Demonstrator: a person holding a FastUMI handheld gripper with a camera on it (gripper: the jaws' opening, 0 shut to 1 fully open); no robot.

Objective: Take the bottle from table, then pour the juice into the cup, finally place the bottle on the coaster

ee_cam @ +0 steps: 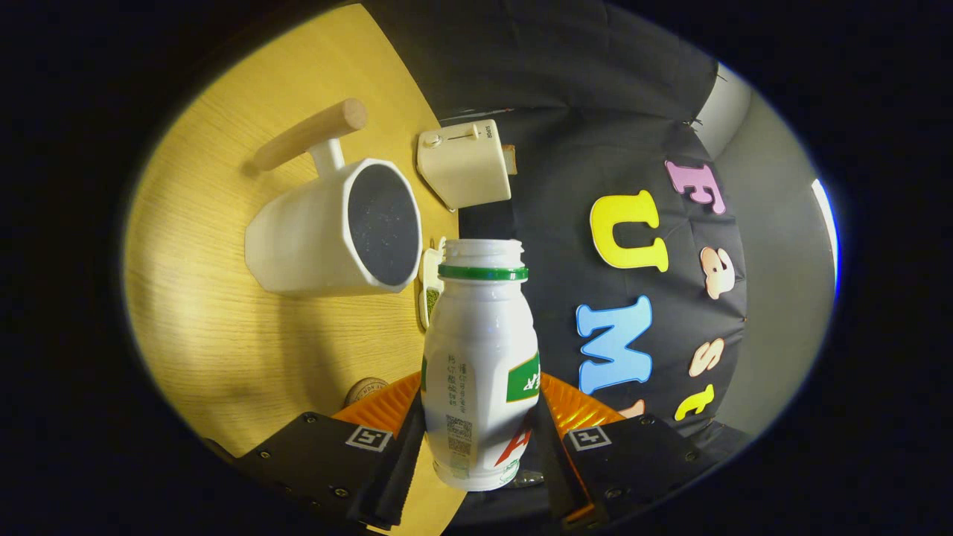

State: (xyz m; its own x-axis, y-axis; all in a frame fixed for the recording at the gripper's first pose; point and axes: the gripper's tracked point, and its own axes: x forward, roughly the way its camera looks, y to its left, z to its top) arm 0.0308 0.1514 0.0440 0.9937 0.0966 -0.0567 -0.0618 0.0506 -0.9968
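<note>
Over the wooden table (223, 320), the gripper (480, 439) was clamped on the lower body of the open bottle (480, 357), tipped toward the cup (335, 231); it looked light, smooth and squeezable.

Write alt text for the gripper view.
The gripper is shut on an uncapped white bottle with a green neck ring. Beyond it, a white cup with a wooden handle, its dark inside in view, and a cream toaster stand on the wooden table.
</note>
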